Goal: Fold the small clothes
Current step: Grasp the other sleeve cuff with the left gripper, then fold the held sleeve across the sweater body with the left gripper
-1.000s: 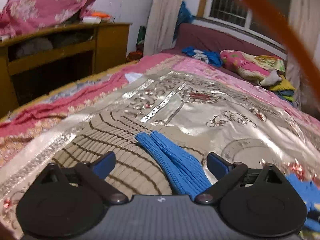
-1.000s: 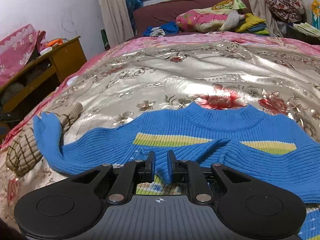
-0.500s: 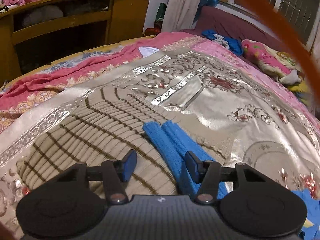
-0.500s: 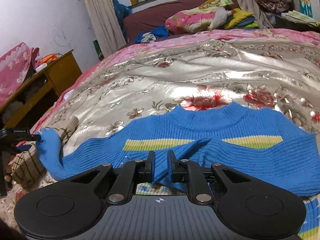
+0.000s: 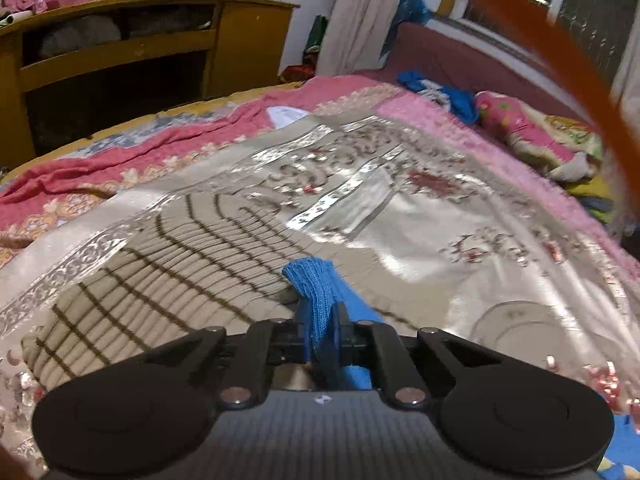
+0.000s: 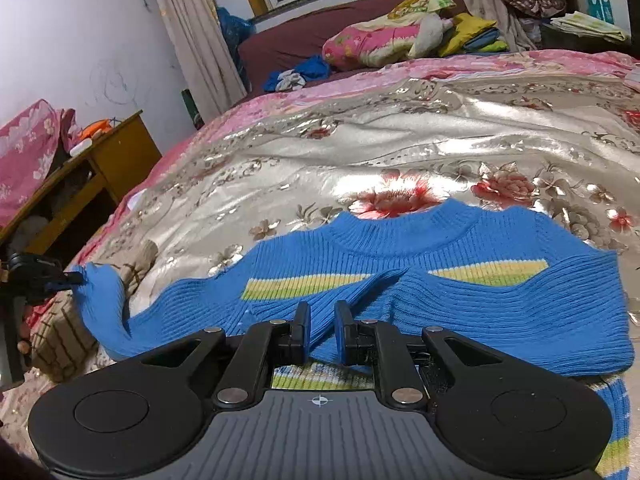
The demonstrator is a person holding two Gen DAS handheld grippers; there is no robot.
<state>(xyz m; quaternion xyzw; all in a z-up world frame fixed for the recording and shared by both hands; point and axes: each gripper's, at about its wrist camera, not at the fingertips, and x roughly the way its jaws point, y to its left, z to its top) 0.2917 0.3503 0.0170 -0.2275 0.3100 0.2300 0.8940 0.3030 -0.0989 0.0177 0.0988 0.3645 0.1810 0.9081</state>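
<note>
A small blue knit sweater [image 6: 460, 292] with yellow-green stripes lies on the shiny floral bedspread [image 6: 360, 160], neck away from me. My right gripper [image 6: 321, 322] is shut on the folded-in sleeve end at the sweater's middle. My left gripper [image 5: 320, 330] is shut on the cuff of the other blue sleeve [image 5: 316, 284] and lifts it off the bed. That left gripper [image 6: 76, 278] also shows at the far left of the right wrist view, holding the raised sleeve [image 6: 100, 304].
A beige checked knit garment [image 5: 160, 280] lies under and left of the held sleeve. A wooden cabinet [image 5: 120, 60] stands beyond the bed's left edge. Piled clothes and bedding [image 6: 400, 36] lie at the far end by the window.
My left gripper has closed from open onto the blue sleeve cuff and raised it. My right gripper has stayed shut on the folded sleeve, shifting slightly.
</note>
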